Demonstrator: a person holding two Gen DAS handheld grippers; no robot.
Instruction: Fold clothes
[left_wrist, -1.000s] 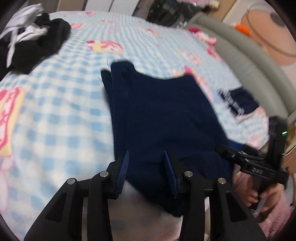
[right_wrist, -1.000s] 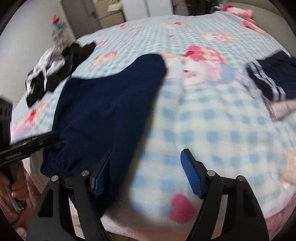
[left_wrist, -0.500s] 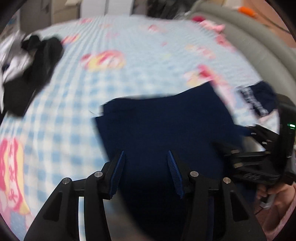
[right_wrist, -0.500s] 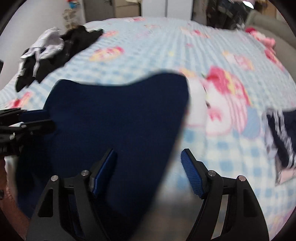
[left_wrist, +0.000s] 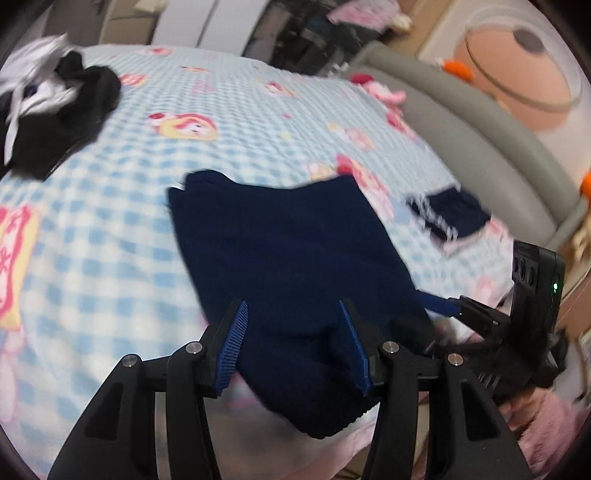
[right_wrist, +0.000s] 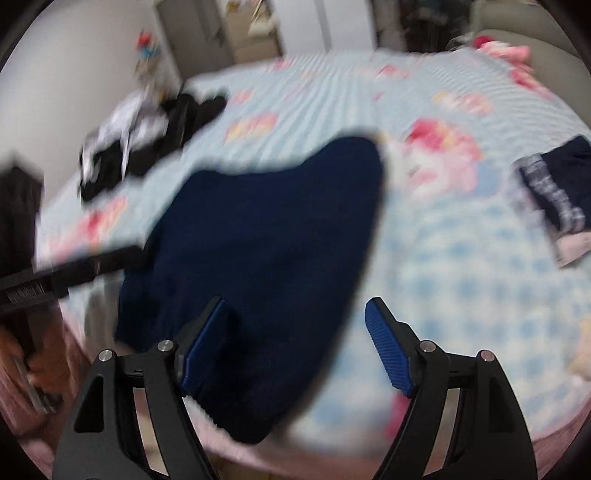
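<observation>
A dark navy garment (left_wrist: 280, 251) lies folded on the blue checked bed sheet (left_wrist: 110, 229), its near end hanging over the bed's front edge. My left gripper (left_wrist: 291, 302) hovers above that near end, its jaws opening; the cloth shows between the fingers but the pads do not press it. In the right wrist view the navy garment (right_wrist: 266, 229) fills the middle. My right gripper (right_wrist: 295, 301) is wide open and still spreading slightly, its left finger over the cloth and its right finger over bare sheet. Each view shows the other gripper at its edge.
A heap of black and white clothes (left_wrist: 55, 110) lies far left. A small folded navy item with white stripes (left_wrist: 450, 218) sits right of the garment. A grey padded bed frame (left_wrist: 480, 140) curves along the right. A pink cover (right_wrist: 258, 458) hangs below the front edge.
Both views swung over the navy garment and back. The left jaws have spread wider. The garment lies loose on the bed throughout, gripped by neither gripper.
</observation>
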